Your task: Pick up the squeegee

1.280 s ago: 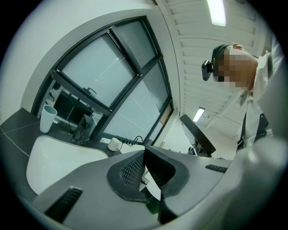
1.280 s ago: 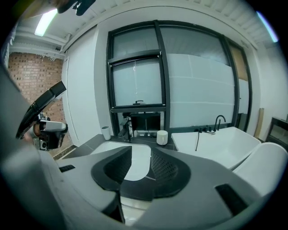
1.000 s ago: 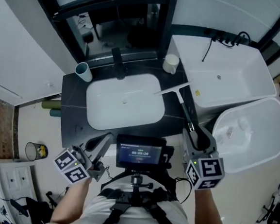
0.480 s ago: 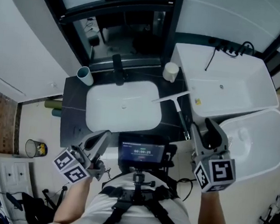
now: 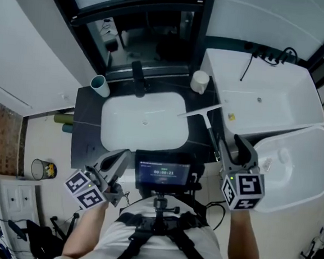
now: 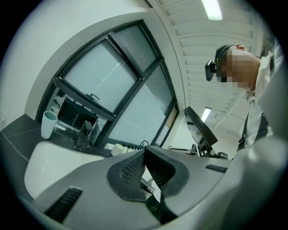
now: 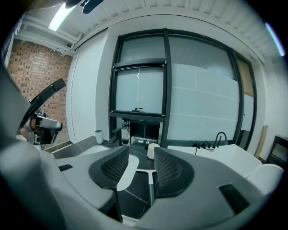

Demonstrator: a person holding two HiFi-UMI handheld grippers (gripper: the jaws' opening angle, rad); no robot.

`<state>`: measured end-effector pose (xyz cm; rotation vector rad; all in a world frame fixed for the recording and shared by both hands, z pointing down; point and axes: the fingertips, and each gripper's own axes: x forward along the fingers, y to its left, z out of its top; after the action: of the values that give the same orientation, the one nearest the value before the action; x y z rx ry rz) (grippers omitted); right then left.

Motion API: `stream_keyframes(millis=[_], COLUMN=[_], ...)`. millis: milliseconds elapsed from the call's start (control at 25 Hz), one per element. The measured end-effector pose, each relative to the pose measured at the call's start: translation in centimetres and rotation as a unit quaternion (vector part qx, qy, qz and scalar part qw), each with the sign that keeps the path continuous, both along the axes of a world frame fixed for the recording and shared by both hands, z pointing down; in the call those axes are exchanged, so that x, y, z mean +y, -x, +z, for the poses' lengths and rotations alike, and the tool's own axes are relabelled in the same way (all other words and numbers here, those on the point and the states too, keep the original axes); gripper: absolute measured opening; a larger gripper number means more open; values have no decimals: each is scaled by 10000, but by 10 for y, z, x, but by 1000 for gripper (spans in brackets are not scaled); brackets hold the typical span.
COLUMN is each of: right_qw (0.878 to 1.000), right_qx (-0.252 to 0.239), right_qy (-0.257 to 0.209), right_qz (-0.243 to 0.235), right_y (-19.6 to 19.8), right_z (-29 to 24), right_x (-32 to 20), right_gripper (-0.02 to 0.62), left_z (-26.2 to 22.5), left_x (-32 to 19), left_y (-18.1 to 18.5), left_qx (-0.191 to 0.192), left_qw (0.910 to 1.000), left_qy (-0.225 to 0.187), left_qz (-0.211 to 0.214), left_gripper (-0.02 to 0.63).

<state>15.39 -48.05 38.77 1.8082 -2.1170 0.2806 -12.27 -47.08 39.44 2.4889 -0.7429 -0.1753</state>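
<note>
Two grippers hovered near the counter's [image 5: 86, 126] front edge. At the left, the left gripper [image 5: 125, 153] had its jaws together on nothing. At the right, the right gripper's [image 5: 232, 142] jaws stood apart, having just been opening. The squeegee [image 5: 209, 122] lay along the counter's right edge, its handle between the pads, untouched.

The basin [image 5: 143, 121] looks like smooth, glossy white ceramic; the counter [image 5: 86, 122] around it is dark, matt stone.
</note>
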Motion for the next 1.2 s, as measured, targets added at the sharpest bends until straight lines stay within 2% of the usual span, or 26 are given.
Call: stream_keyframes(millis=[680, 1200], right_qw=[9986, 9919], right_qx=[19, 118], right_qy=[514, 1264], right_qz=[130, 46], right_y=[-22, -28], right_z=[81, 153], right_x=[-24, -33], right_gripper=[185, 185], left_z=[19, 22], left_x=[9, 14], left_y=[-2, -6], left_qx=[-125, -135], left_qw=[9995, 9990], left_qy=[250, 346], left_qz=[-146, -237], left_gripper=[-5, -5])
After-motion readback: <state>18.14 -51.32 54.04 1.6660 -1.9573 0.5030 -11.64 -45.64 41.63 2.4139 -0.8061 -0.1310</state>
